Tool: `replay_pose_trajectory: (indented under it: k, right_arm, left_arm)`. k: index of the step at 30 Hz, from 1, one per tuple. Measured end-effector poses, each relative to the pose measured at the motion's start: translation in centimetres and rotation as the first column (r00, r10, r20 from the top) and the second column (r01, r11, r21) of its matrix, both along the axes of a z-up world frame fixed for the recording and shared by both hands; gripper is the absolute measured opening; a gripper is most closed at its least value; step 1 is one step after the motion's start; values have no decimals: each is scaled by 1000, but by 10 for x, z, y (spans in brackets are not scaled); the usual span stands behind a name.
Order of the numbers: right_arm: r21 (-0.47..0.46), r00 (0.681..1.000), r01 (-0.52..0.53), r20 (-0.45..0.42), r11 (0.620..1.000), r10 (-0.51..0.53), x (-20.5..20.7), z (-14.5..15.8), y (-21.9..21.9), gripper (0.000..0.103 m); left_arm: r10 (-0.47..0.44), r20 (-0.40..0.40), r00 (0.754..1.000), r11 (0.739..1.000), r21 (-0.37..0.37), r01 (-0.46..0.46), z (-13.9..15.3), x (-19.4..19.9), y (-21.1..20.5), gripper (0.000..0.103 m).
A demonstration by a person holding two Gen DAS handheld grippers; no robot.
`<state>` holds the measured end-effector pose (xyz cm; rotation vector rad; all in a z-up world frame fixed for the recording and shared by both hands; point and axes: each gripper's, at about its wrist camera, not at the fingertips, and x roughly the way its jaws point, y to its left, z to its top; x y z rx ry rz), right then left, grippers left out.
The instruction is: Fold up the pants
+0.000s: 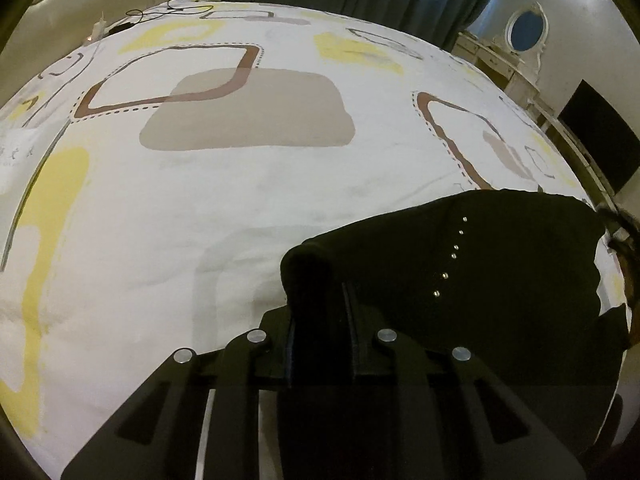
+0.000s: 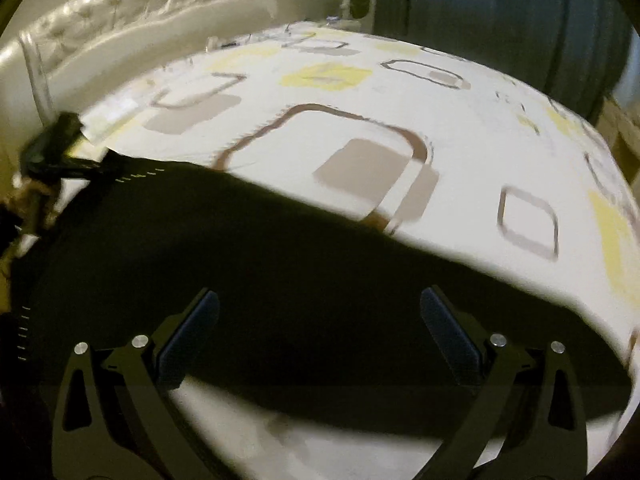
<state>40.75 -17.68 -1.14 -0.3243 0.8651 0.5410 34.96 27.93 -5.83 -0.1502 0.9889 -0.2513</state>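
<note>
1. Bedding first: the bed (image 1: pixel 224 208) fills both views, its white sheet printed with yellow, grey and brown squares. It gives me a broad flat surface to fold on, and I see little else lying on it beyond some cables at the far edge.

2. Pants (image 2: pixel 248 264) come next, black and laid flat on the near part of the bed. In the right wrist view their long axis runs from upper left to lower right. The end with the row of small silver studs (image 1: pixel 451 256) lies toward my left side. In the left wrist view that end fills the lower right of the picture. I judge they are spread lengthwise so the two ends can be brought together.

3. Left hand-held gripper (image 1: pixel 320 292) is clenched on a rolled edge of the black cloth at that studded end. The fabric bunches up between the pads. I read this as the anchor grip for the fold, taken at a corner so the cloth lifts evenly.

4. Right hand-held gripper (image 2: pixel 320 320) hangs released over the middle of the pants, jaws spread wide and nothing between them. Its picture is smeared. I judge it is heading along the garment for the far end, though I cannot tell which edge it will take.
</note>
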Motion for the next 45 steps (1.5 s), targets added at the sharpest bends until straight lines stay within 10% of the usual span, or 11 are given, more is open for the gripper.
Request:
replay_pose_trajectory:
  k: [9, 10, 12, 21, 26, 33, 42, 45]
  right_arm:
    - [-94, 975, -196, -121, 976, 185, 69, -26, 25, 97]
    - [-86, 969, -209, -152, 974, 195, 76, -31, 24, 92]
    - [-76, 956, -229, -207, 971, 209, 85, -39, 23, 52]
    - [-141, 941, -263, -257, 954, 221, 100, -56, 23, 66]
    - [-83, 931, -238, -303, 968, 203, 102, -57, 17, 44]
    - [-97, 947, -215, -263, 972, 183, 88, -54, 12, 16]
    - [-202, 978, -204, -87, 958, 189, 56, -39, 22, 10]
    - [-201, 984, -177, -24, 964, 176, 44, -31, 21, 10]
  left_arm:
    - [15, 1, 1000, 997, -73, -15, -4, 1, 8, 23]
    - [12, -1, 1000, 997, -77, -12, -4, 2, 9, 24]
    - [0, 2, 1000, 998, -66, 0, -3, 4, 8, 24]
    - [-17, 3, 1000, 999, -50, 17, -4, 15, 5, 24]
    - [-7, 2, 1000, 998, -67, 7, -6, 21, 5, 26]
    - [-6, -5, 1000, 999, -34, 6, -3, 25, 1, 26]
    - [2, -26, 1000, 1000, 11, -2, -2, 30, -6, 25]
    - [-15, -30, 999, 1000, -2, 14, -1, 30, -9, 10]
